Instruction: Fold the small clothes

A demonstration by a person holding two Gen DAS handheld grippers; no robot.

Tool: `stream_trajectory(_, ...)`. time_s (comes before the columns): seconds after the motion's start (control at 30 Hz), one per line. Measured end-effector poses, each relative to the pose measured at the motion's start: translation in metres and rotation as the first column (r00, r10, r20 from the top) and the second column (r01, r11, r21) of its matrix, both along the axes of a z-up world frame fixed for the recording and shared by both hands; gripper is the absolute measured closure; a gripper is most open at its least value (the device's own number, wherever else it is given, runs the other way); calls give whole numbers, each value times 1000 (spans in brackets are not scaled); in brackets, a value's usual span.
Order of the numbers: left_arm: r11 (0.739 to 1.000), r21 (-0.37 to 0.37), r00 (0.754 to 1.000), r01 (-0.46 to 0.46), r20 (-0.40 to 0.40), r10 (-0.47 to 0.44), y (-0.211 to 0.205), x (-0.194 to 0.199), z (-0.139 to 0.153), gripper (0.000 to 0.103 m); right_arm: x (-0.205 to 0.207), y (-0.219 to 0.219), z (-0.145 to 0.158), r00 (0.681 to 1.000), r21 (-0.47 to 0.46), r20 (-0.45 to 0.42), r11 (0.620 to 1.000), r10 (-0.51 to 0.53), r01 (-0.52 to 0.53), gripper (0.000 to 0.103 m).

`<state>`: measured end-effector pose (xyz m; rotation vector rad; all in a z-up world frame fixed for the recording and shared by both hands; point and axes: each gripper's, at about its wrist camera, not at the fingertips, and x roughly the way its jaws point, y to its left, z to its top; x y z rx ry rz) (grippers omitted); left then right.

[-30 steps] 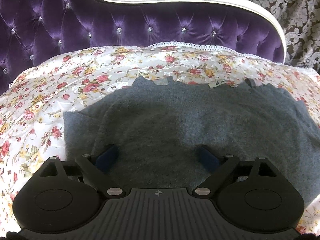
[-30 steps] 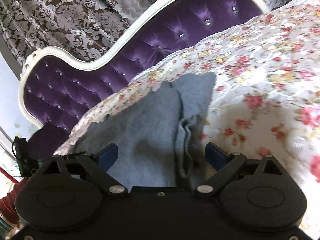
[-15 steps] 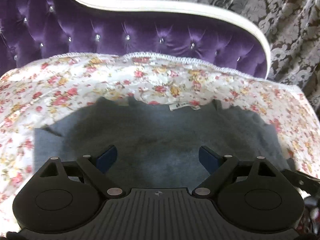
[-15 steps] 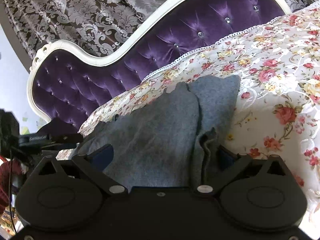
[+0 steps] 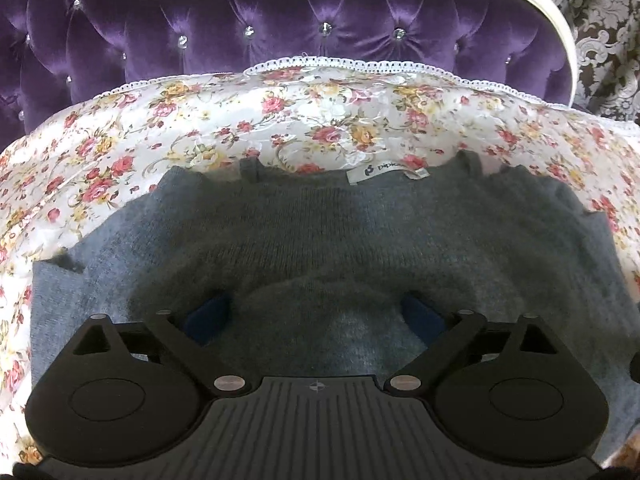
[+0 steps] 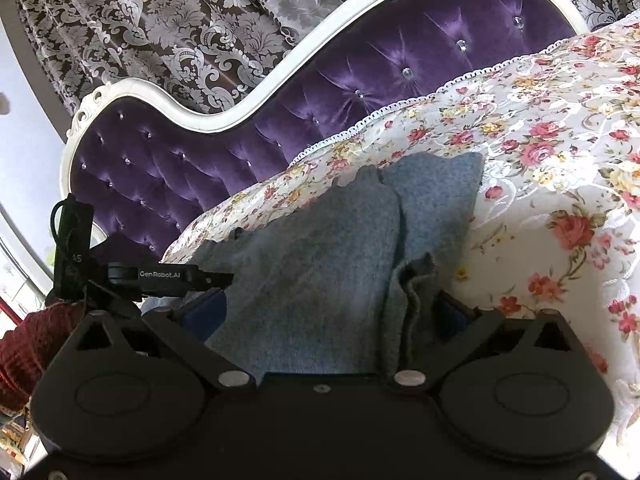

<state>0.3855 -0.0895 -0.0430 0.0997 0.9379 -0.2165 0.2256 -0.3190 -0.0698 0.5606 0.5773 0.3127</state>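
A fuzzy grey sweater (image 5: 320, 232) lies spread on the floral bedspread (image 5: 280, 120) (white neck label showing), one edge bunched.

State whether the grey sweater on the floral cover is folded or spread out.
Mostly spread: the grey sweater lies flat, neck label showing; one edge is bunched up.

I'm looking at a bedroom in somebody's home. A tufted purple velvet headboard (image 5: 280, 28) with crystal buttons and a curvy white frame (image 6: 224, 116) fills the back. A floral bedspread (image 5: 304, 120) with lace trim covers the bed under me. Behind it hang heavy damask curtains (image 6: 180, 20), brown and silver. Very domestic, rather ornate.
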Motion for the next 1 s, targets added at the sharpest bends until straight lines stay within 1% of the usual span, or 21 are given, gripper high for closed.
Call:
stream_trajectory(0.1, 1000, 2, 1000, 0, -1, 0, -2, 0, 1, 6, -2, -2, 0, 1000, 15, 11, 1000, -2, 2, 0)
stream_trajectory(0.2, 1000, -1, 1000, 0, -8, 0, -2, 1, 1, 6, -5, -4, 0, 1000, 51, 11, 999, -20, 20, 0)
stream_trajectory(0.3, 1000, -2, 1000, -1, -6, 1, -1, 1, 1, 6, -2, -4, 1, 1000, 47, -5, 999, 4, -4, 0)
stream_trajectory(0.37, 1000, -3, 1000, -2, -2, 2, -1, 1, 1, 6, 1, -6, 2, 1000, 63, -23, 998, 18, -16, 2)
stream_trajectory(0.4, 1000, -4, 1000, -1, -1, 1, 0, 1, 1, 6, 3, -8, 2, 999, 83, -30, 996, 26, -23, 15)
stream_trajectory(0.43, 1000, -5, 1000, 1, 0, -1, 0, 1, 1, 6, 5, -10, 0, 998, 112, -45, 993, 35, -29, 32)
stream_trajectory(0.47, 1000, -5, 1000, 5, 0, -5, 0, 1, 1, 6, 8, -13, -3, 997, 149, -67, 988, 43, -32, 41)
stream_trajectory(0.5, 1000, -7, 1000, 10, -2, -10, 1, 2, 2, 6, 10, -17, -8, 995, 190, -92, 981, 50, -31, 59)
stream_trajectory(0.53, 1000, -15, 1000, 11, -6, -11, 2, 2, 4, 8, 13, -19, -14, 991, 226, -127, 974, 50, -20, 70)
stream_trajectory(0.57, 1000, -30, 1000, 6, -11, -7, 5, 3, 8, 9, 15, -20, -18, 988, 237, -146, 972, 43, -8, 72)
stream_trajectory(0.6, 999, -44, 1000, 0, -11, 0, 7, 2, 11, 14, 14, -20, -19, 989, 235, -142, 972, 37, -3, 72)
stream_trajectory(0.63, 998, -63, 1000, -5, -9, 5, 10, -1, 16, 15, 14, -19, -18, 989, 229, -142, 973, 35, -2, 72)
stream_trajectory(0.7, 995, -101, 1000, -8, 16, 10, 15, -13, 28, 15, 13, -16, -14, 989, 205, -144, 979, 29, 1, 70)
stream_trajectory(0.8, 991, -132, 998, 21, 54, -14, 20, -41, 42, 15, 14, -13, -11, 987, 193, -157, 981, 19, 12, 70)
stream_trajectory(0.9, 987, -151, 997, 57, 68, -48, 18, -66, 42, 15, 14, -12, -11, 986, 186, -168, 982, 10, 22, 69)
stream_trajectory(1.0, 987, -142, 996, 80, 55, -73, 13, -78, 29, 15, 15, -10, -8, 984, 167, -177, 986, 3, 27, 68)
